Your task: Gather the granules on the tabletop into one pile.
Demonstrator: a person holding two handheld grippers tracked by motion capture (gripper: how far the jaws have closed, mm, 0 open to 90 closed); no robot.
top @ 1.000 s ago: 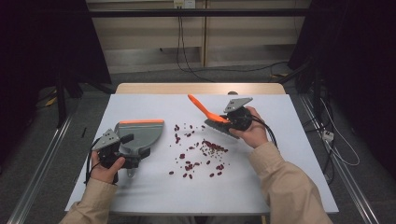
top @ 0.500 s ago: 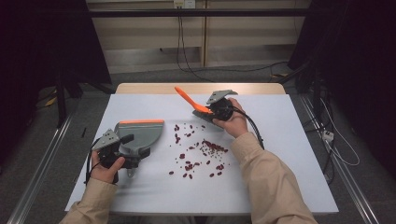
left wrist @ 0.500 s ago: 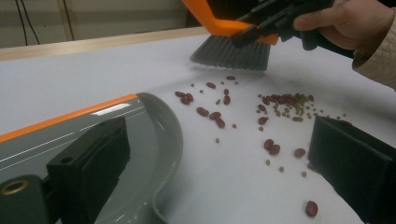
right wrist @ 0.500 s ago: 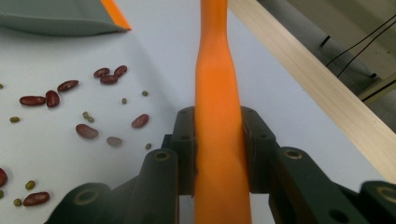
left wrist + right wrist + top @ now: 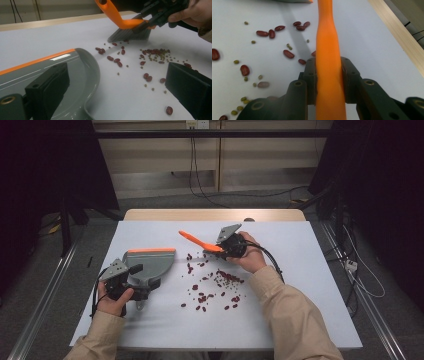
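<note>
Although no brand, label or writing can be read on anything here, the tools are plain enough. Nearest the person, the left gripper [image 5: 131,281] rests at the table's [image 5: 310,285] near left, and its camera shows one black jaw inside the grey dustpan [image 5: 75,75] and the other out on the bare table, spread wide; whether they press on the pan cannot be told. The dustpan lies flat with its orange-edged lip [image 5: 151,250] on the far side.

Just beyond and to the right, red beans [image 5: 202,298] and small green ones [image 5: 160,58] lie scattered over the white tabletop, between pan and brush, with nothing covering them.

Farther on, the right gripper [image 5: 226,248] is clamped on the orange brush handle [image 5: 328,62], both jaws tight against its sides. The grey bristles [image 5: 130,35] touch the table at the far edge of the scatter.

Behind the table, cables [image 5: 192,165] hang along a pale wall panel.
</note>
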